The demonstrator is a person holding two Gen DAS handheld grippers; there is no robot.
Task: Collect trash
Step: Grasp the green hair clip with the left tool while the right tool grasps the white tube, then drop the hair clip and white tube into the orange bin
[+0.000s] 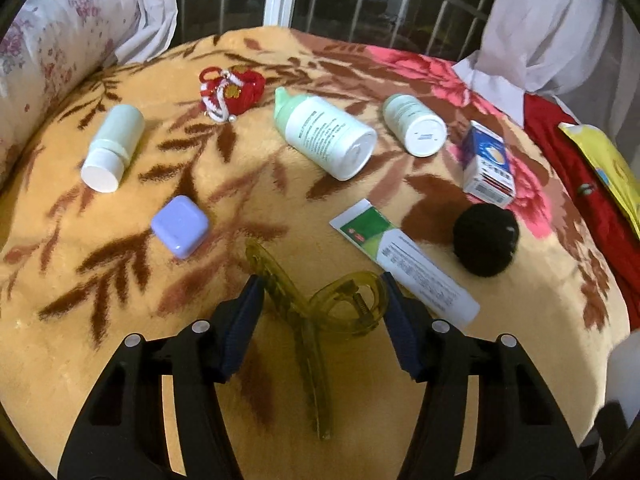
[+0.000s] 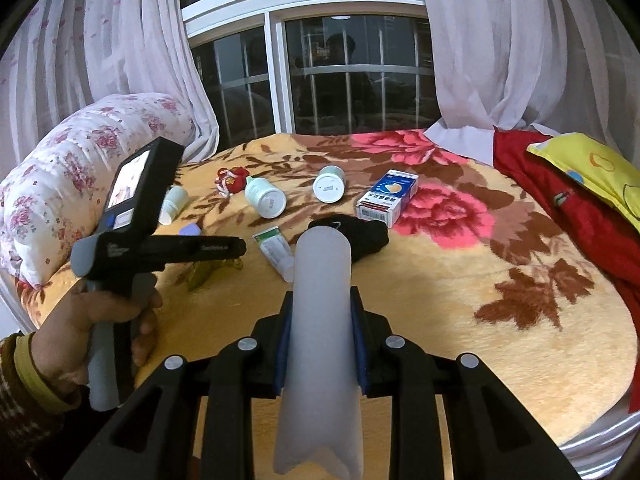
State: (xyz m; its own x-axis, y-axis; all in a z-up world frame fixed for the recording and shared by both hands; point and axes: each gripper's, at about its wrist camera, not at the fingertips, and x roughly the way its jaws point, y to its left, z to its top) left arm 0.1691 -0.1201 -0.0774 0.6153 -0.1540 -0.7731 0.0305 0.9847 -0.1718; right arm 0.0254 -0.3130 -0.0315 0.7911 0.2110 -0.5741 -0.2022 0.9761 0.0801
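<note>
My left gripper (image 1: 322,296) is open, its blue pads on either side of a yellow-green translucent hair claw clip (image 1: 320,312) lying on the blanket, not touching it. My right gripper (image 2: 320,320) is shut on a frosted white plastic tube (image 2: 322,320) that points forward over the bed. Ahead lie a green-and-white toothpaste tube (image 1: 404,260), a black round thing (image 1: 486,240), a blue-and-white carton (image 1: 486,164), two white bottles (image 1: 326,136) (image 1: 414,124), a small pale-green bottle (image 1: 112,148), a lilac square case (image 1: 180,226) and a red ornament (image 1: 232,92).
The floral yellow blanket (image 2: 440,300) covers the bed. A flowered pillow (image 2: 72,184) is at the left, red cloth with a yellow pillow (image 2: 592,176) at the right. A window with curtains (image 2: 320,60) stands behind. The left hand and gripper (image 2: 132,216) show at left.
</note>
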